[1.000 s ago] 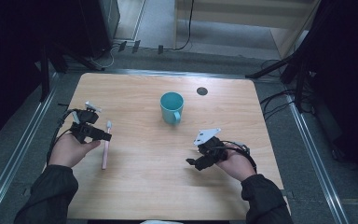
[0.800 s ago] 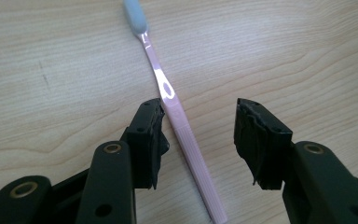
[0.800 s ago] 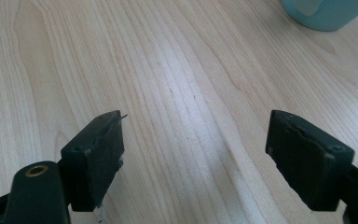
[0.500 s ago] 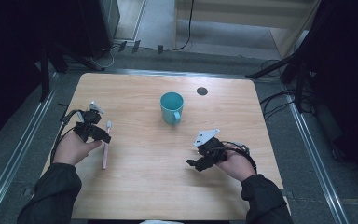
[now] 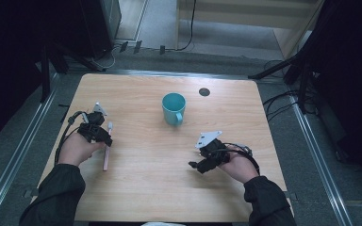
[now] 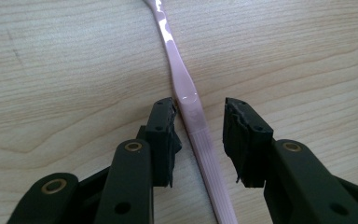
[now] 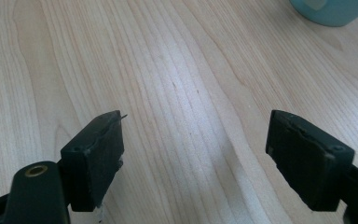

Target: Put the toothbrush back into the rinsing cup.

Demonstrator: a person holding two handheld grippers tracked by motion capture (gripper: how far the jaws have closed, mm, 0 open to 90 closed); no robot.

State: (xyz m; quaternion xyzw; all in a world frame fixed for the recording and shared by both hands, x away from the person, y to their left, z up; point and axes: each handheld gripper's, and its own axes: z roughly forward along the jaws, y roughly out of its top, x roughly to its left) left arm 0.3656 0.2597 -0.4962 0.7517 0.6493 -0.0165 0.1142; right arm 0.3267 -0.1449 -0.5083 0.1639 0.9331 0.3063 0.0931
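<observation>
Jaws of your left gripper [image 6: 198, 140] spread astride the pink toothbrush [image 6: 189, 100], one pad touching: grasp step. Next, close squarely; right gripper [image 7: 193, 158] idles, spread.

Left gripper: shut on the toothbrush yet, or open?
Open. In the left gripper view the left gripper straddles the pink toothbrush lying flat on the table; one jaw touches the handle, the other stands clear.

The worktop [image 5: 141, 188] is light wood with rounded corners, and it sits in the middle of the frame. A teal cup [image 5: 174, 108] stands on it a little above the middle, and a pink toothbrush [image 5: 107, 148] lies flat near the left side. A small dark round spot [image 5: 204, 92] sits near the top edge, to the right of the cup.
</observation>
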